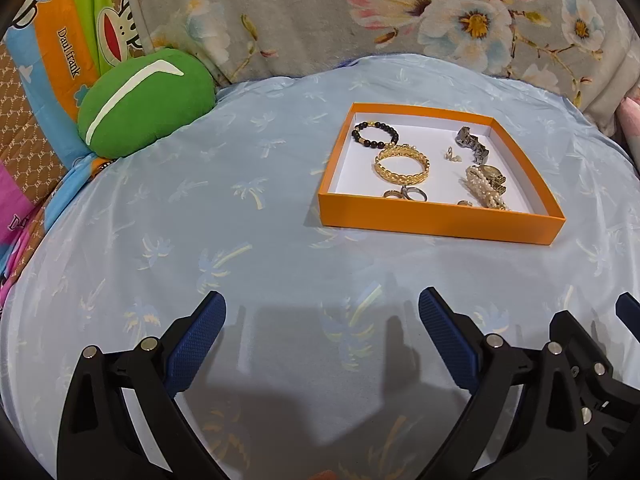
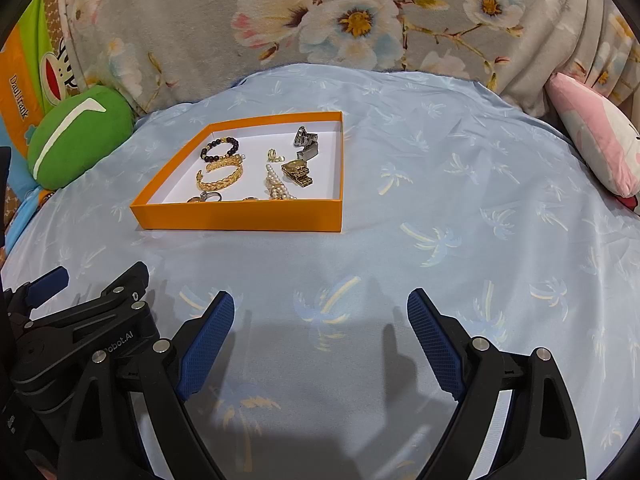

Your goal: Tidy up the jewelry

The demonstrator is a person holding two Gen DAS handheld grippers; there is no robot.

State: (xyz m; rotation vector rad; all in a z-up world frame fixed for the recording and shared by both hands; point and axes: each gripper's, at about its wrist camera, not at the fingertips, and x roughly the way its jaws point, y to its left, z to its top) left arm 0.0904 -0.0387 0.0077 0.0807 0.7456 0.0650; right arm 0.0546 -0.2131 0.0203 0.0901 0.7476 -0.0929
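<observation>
Closest to the cameras are the two tools, side by side. The left gripper (image 1: 322, 304), black with bumpy blue pads, has its jaws wide apart and holds nothing. The right gripper (image 2: 320, 302) looks the same, its jaws wide apart and holding nothing too. Both hang over a light blue cloth with pale palm trees (image 1: 200, 220), and dark shadows fall on the cloth under them.

A bit farther out on the cloth sits a flat orange cardboard box with a white inside (image 1: 436, 222). All the jewelry is in it. By the near wall lie a few small metal rings (image 1: 408, 195). Just behind them is a wide gold braided bangle (image 1: 401, 165). Behind that, touching it, is a bracelet of dark round beads with gold beads (image 1: 374, 135). On the right side lies a pile of white pearls (image 1: 486, 189), touching a gold watch (image 1: 494, 176). Behind these is a silver metal watch (image 1: 472, 143), and a tiny pale earring (image 1: 452, 155) sits in the middle.

Past the box, on the left, rests a round green plush cushion with a white stripe (image 1: 146, 102). On the right lies a pink and white soft toy (image 2: 592, 132). At the back is a grey blanket with big flowers (image 1: 400, 12).
</observation>
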